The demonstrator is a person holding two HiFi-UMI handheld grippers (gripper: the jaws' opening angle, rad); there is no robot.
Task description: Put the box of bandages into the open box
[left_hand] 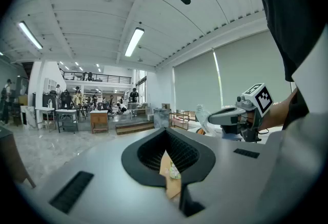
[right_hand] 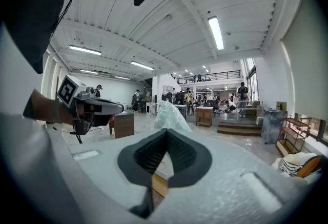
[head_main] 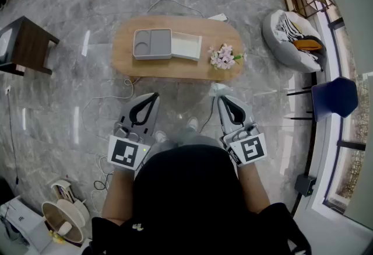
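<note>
An oval wooden table (head_main: 134,64) stands ahead of me. On it lies a grey box with two compartments (head_main: 152,44), and a flat white box (head_main: 186,45) touches its right side. Which of them holds bandages I cannot tell. My left gripper (head_main: 154,97) (left_hand: 165,131) is held close to my body, well short of the table, its jaws shut with nothing between them. My right gripper (head_main: 221,99) (right_hand: 166,133) hangs level beside it, also shut and empty. Each gripper shows in the other's view, the right one (left_hand: 212,114) and the left one (right_hand: 118,108).
A small bunch of pink and white flowers (head_main: 224,56) lies at the table's right end. A crumpled clear bag (head_main: 220,89) sits near the right gripper's tip. A dark side table (head_main: 29,44) stands left, a beanbag (head_main: 288,38) and blue chair (head_main: 333,96) right. Cables trail on the marble floor.
</note>
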